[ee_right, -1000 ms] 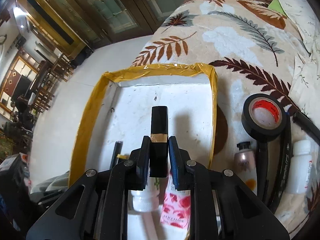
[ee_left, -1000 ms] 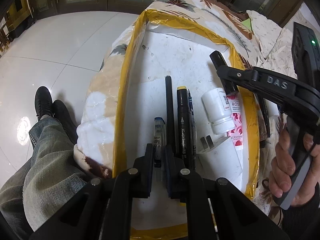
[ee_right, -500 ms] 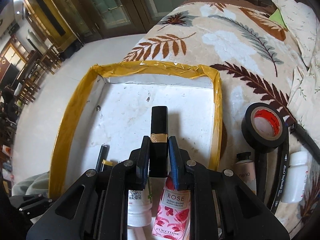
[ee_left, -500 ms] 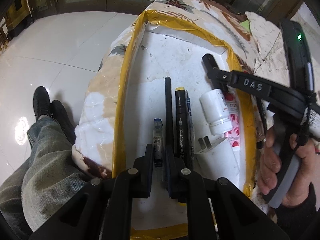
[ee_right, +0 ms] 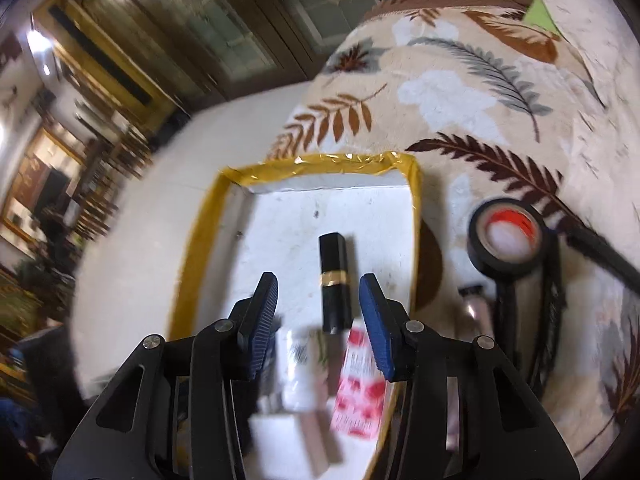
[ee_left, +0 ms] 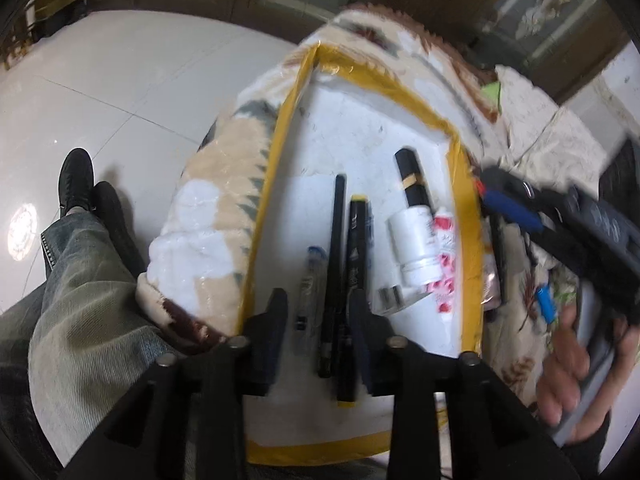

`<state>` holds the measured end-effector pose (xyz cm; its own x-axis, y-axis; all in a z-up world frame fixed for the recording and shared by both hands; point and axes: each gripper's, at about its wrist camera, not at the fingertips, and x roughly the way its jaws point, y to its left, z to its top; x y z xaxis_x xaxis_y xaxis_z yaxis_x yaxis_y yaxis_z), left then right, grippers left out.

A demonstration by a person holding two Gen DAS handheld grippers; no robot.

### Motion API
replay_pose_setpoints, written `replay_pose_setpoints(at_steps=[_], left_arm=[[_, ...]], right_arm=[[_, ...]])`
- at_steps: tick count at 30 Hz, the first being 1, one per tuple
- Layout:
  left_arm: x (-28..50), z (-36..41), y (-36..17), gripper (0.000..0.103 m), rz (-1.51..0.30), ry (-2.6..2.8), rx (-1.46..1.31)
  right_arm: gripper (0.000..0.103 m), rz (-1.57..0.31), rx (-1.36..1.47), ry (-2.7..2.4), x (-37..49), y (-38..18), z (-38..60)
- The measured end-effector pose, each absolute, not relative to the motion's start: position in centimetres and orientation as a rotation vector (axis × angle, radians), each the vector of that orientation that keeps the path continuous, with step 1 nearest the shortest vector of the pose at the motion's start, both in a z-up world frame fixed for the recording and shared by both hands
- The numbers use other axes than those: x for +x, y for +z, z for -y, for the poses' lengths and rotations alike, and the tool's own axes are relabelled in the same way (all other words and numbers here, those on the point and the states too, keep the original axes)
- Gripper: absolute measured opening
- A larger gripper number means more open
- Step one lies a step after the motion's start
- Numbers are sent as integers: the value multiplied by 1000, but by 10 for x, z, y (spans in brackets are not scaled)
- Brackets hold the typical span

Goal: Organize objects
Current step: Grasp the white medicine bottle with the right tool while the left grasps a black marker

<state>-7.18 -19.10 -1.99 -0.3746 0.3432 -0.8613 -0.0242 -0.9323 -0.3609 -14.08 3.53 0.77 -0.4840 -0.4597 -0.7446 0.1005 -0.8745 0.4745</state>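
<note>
Both hand-held grippers, left [ee_left: 318, 322] and right [ee_right: 318, 320], have just spread, leaving the lipstick [ee_right: 334, 280] and pen [ee_left: 308, 280] in the tray [ee_right: 200, 248]; tape roll [ee_right: 508, 240] and bottles still wait on the bed.

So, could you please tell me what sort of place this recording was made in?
Probably a home living room: a plush leaf-patterned blanket covers the furniture under the yellow-taped white tray, with a glossy white tiled floor and dark wooden glass-paned doors behind.
</note>
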Motion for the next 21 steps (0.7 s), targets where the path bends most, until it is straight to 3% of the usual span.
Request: replay_pose_setpoints(at_steps=[6, 15, 21], left_arm=[[-54, 158, 9, 65, 422, 2481, -1447], [-23, 67, 7, 66, 187, 2251, -1437], [-7, 49, -2, 66, 86, 2226, -1452]], right_arm=[[45, 651, 1275, -2419, -71, 18, -86], [46, 742, 1410, -2499, -10, -15, -169], [47, 842, 1423, -2504, -5, -31, -200]])
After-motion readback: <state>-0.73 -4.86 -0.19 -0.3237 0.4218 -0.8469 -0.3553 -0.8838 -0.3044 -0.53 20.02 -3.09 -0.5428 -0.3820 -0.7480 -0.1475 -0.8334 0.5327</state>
